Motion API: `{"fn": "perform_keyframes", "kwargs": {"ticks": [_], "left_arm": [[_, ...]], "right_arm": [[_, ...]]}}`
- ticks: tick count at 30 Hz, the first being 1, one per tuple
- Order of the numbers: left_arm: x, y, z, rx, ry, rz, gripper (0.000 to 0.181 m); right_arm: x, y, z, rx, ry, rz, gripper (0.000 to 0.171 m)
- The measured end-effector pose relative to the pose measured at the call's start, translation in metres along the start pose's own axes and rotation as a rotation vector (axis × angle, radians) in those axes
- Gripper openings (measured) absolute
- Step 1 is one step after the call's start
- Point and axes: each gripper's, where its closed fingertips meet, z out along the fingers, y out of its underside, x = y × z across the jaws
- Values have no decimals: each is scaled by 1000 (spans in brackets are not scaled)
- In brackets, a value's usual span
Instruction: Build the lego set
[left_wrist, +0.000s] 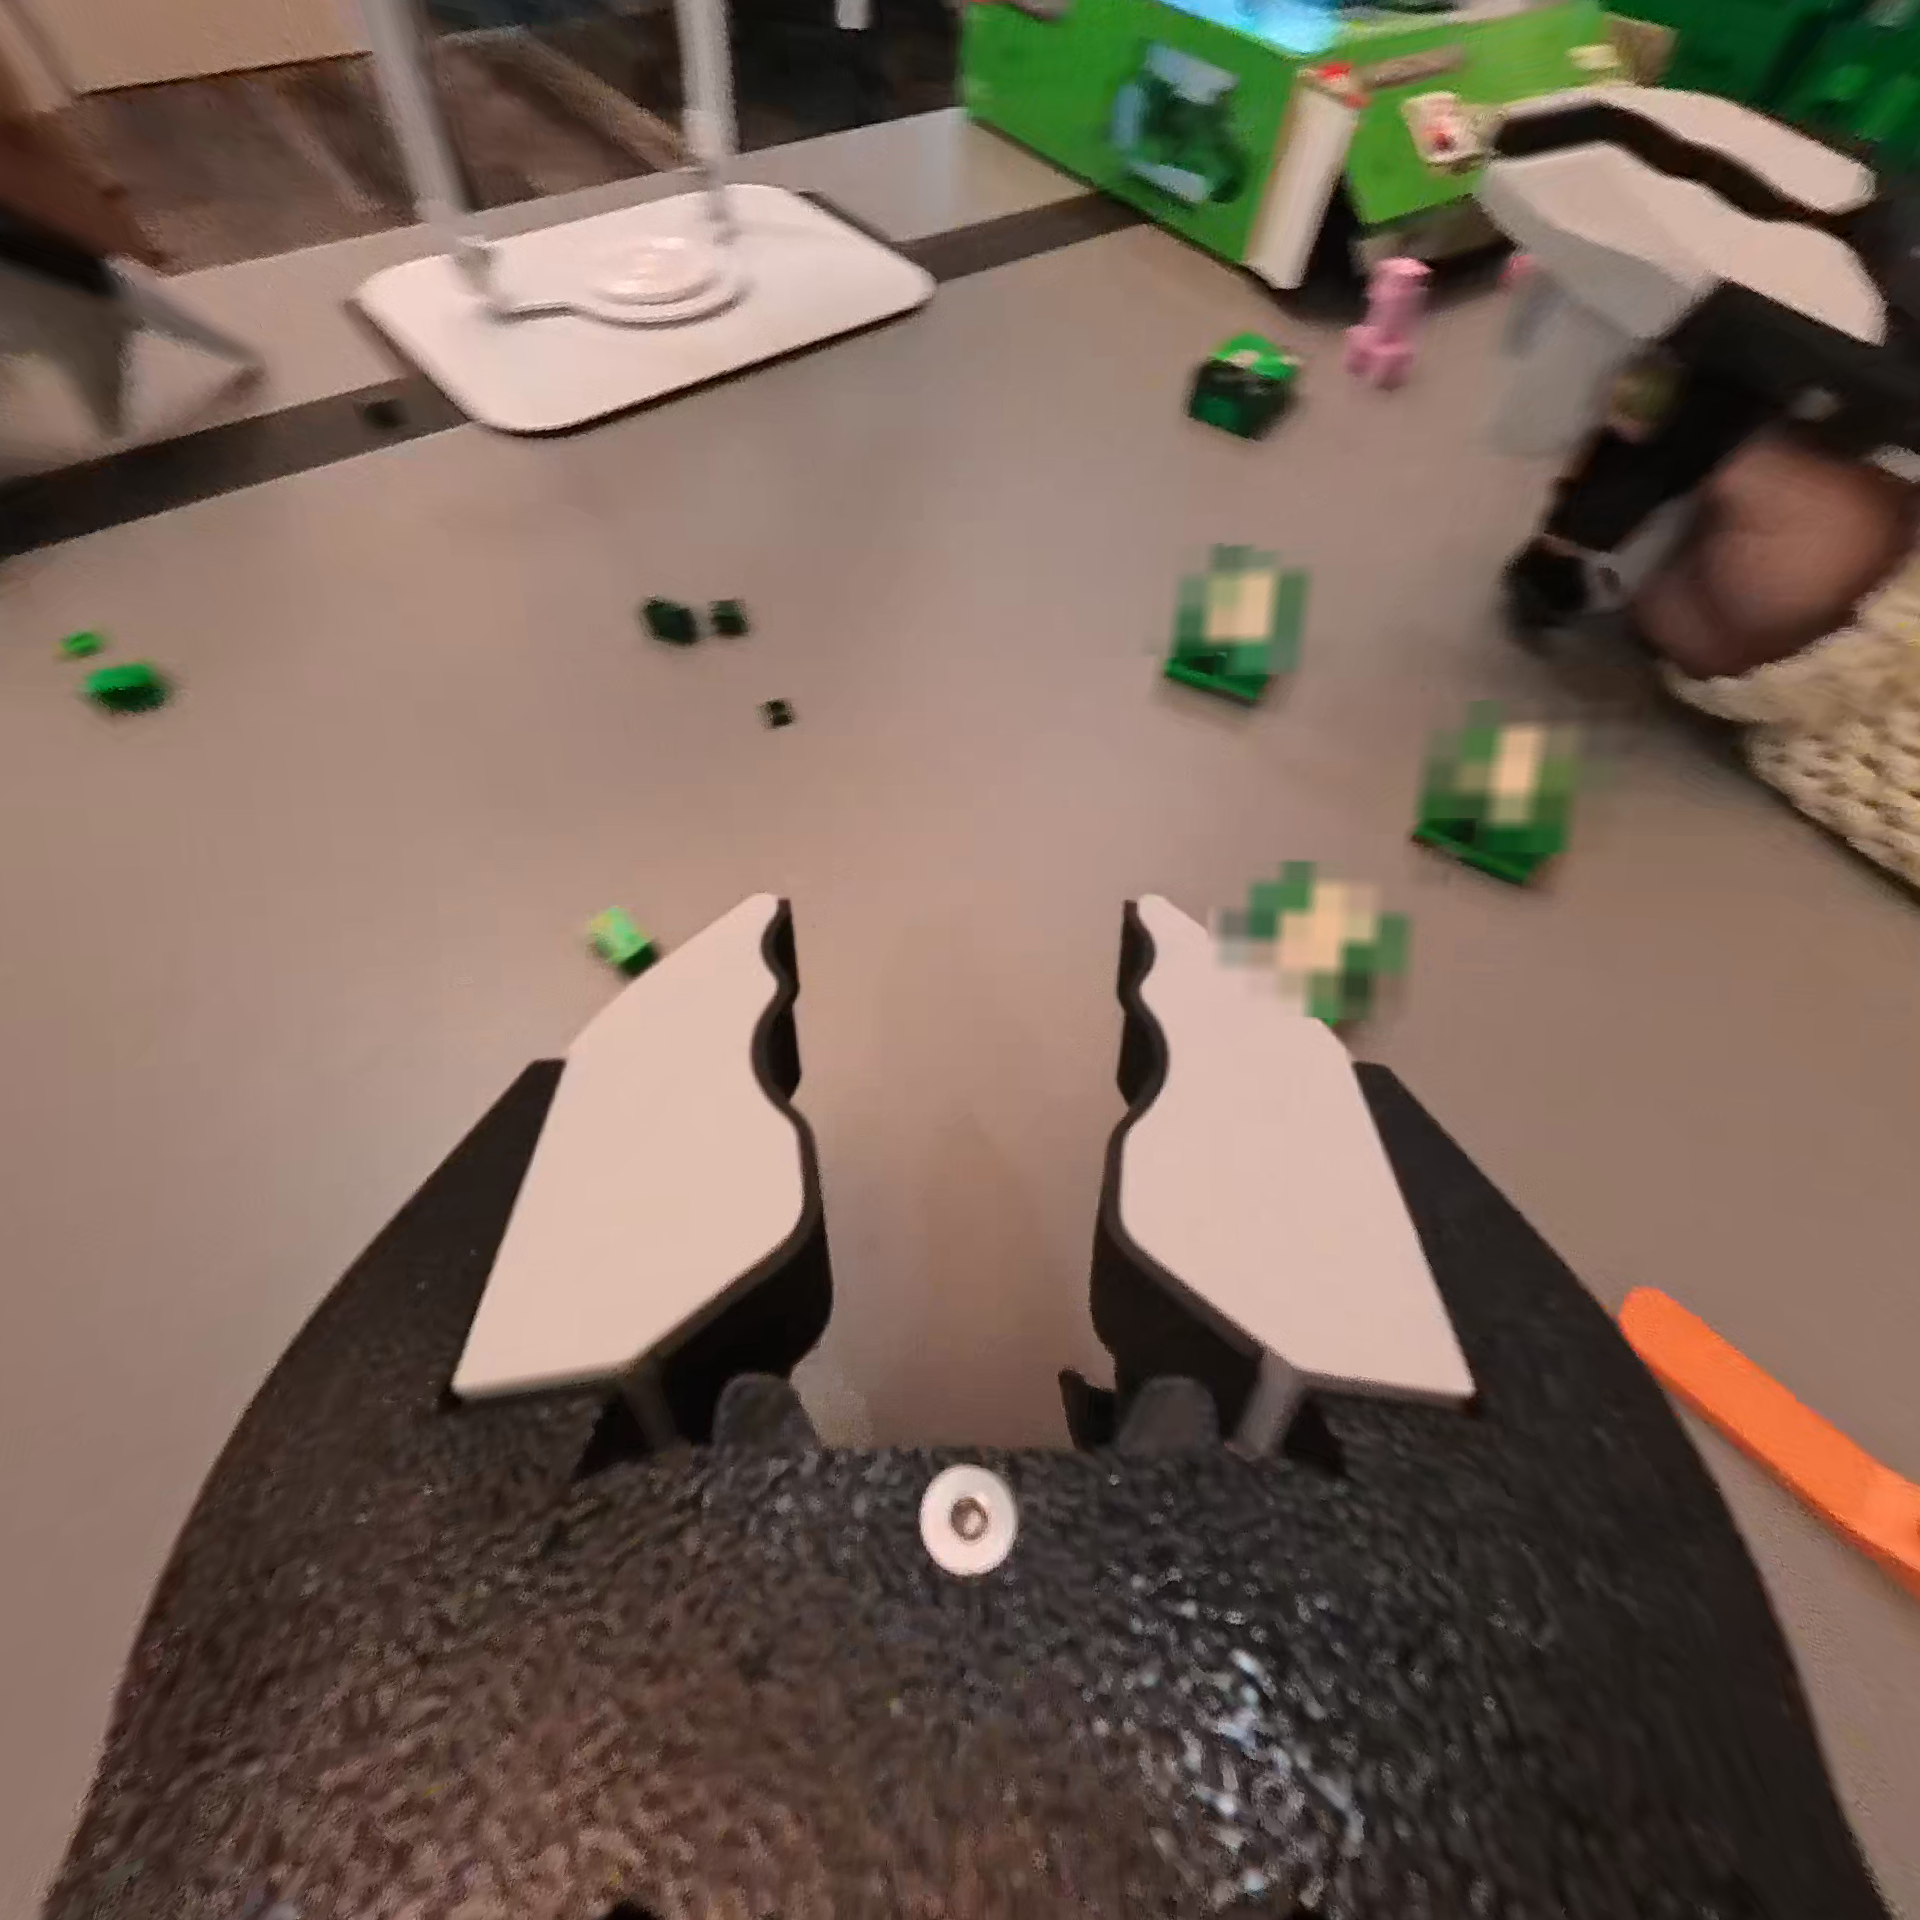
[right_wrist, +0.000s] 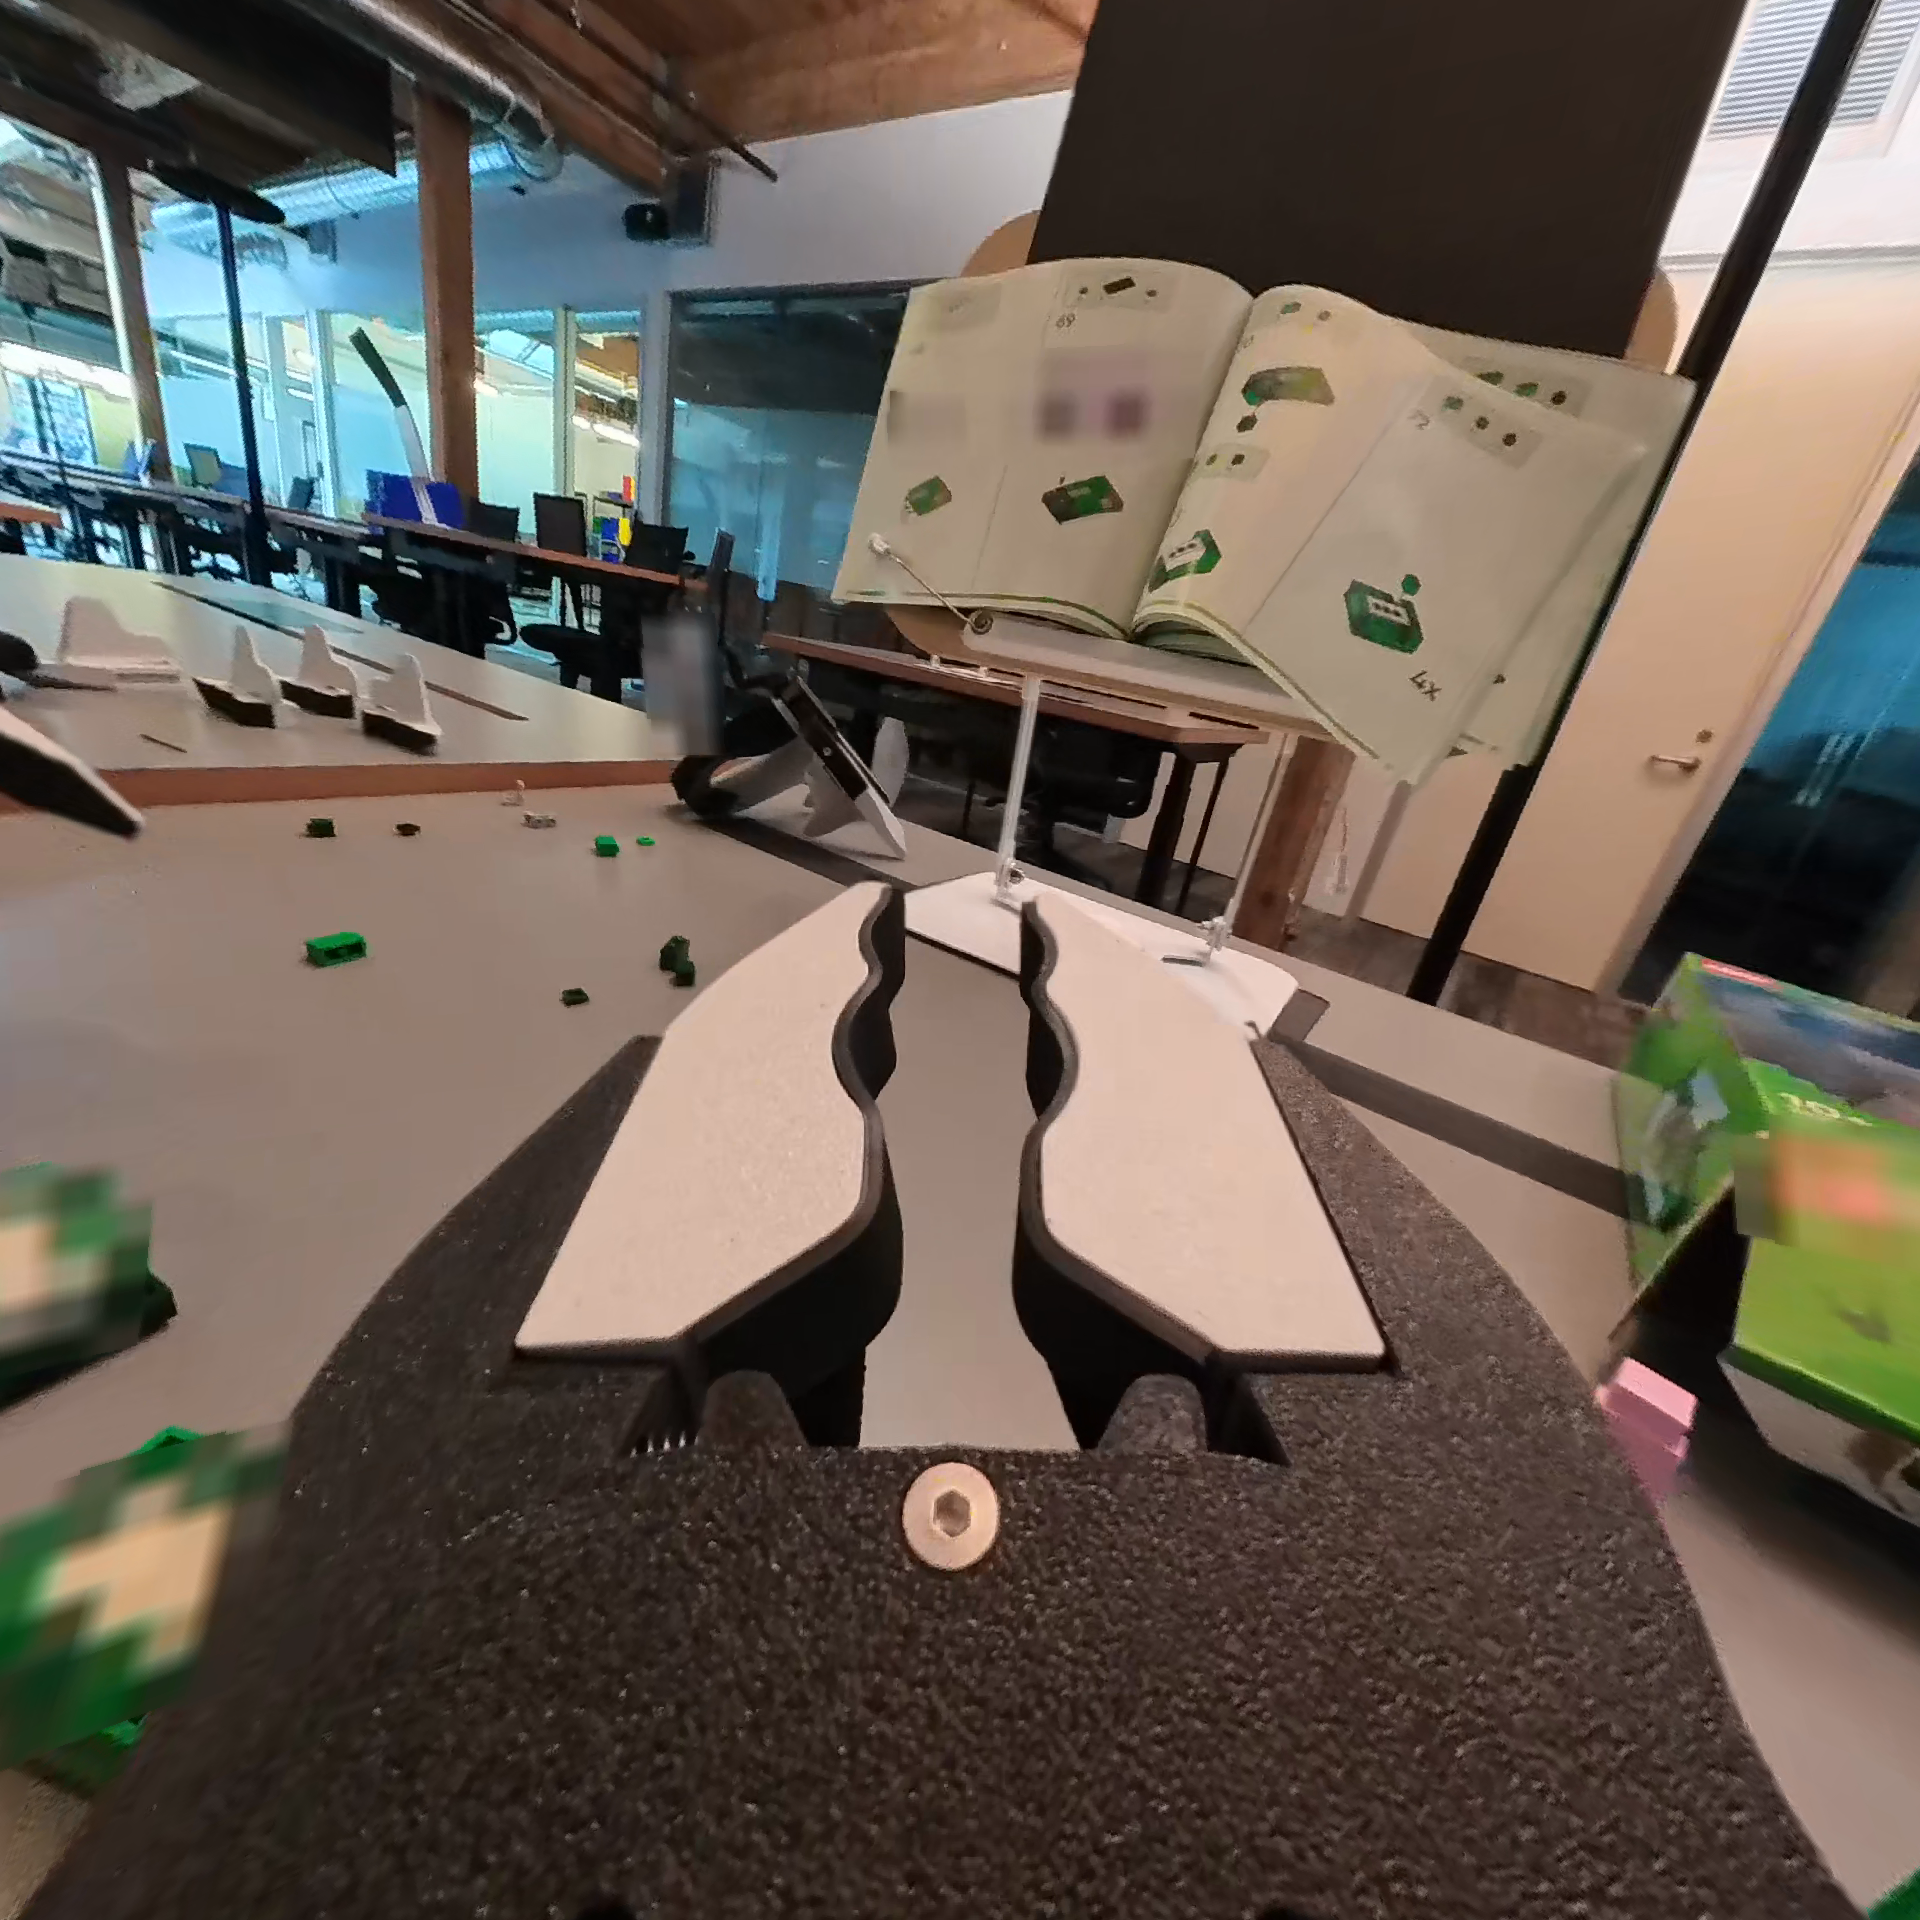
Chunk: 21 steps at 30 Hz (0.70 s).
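Note:
My left gripper (left_wrist: 956, 914) is open and empty, low over the grey table (left_wrist: 727, 790). Three green Lego sub-builds (left_wrist: 1236, 623) (left_wrist: 1496, 790) (left_wrist: 1314, 940) stand to its right, the nearest beside the right fingertip. A small dark green block (left_wrist: 1244, 382) and a pink pig figure (left_wrist: 1387, 322) lie farther back. Loose green pieces (left_wrist: 127, 686) (left_wrist: 665, 620) (left_wrist: 621, 940) lie to the left. My right gripper (right_wrist: 956, 904) is narrowly open and empty; it also shows at the far right of the left wrist view (left_wrist: 1662, 177). The open instruction booklet (right_wrist: 1247, 468) rests on a stand ahead of it.
The white stand base (left_wrist: 644, 301) sits at the back of the table. A green set box (left_wrist: 1195, 114) stands back right, also seen in the right wrist view (right_wrist: 1818, 1195). An orange brick separator (left_wrist: 1766, 1423) lies near right. A person's sleeve (left_wrist: 1829, 727) is at the right edge. The tips of one gripper are about 25 centimetres away from the tips of the other. The small dark green block (left_wrist: 1244, 382) is closer to my right gripper, around 15 centimetres from its tips; the left tips are 30 centimetres off.

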Motion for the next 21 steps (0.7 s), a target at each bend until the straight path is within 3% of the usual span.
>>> {"fn": "perform_keyframes", "kwargs": {"ticks": [7,14,17,21], "left_arm": [[-64,12,-39,-12,-263,-191,32],[-164,22,-43,-242,-602,-66,28],[-196,20,-28,-298,-559,-58,28],[-173,8,5,-325,-312,4,26]], "right_arm": [[-6,1,-1,-12,-1,-75,14],[-7,2,-1,-18,-3,-85,13],[-7,2,-1,-18,-2,-83,12],[-5,2,-1,-18,5,-73,12]]}}
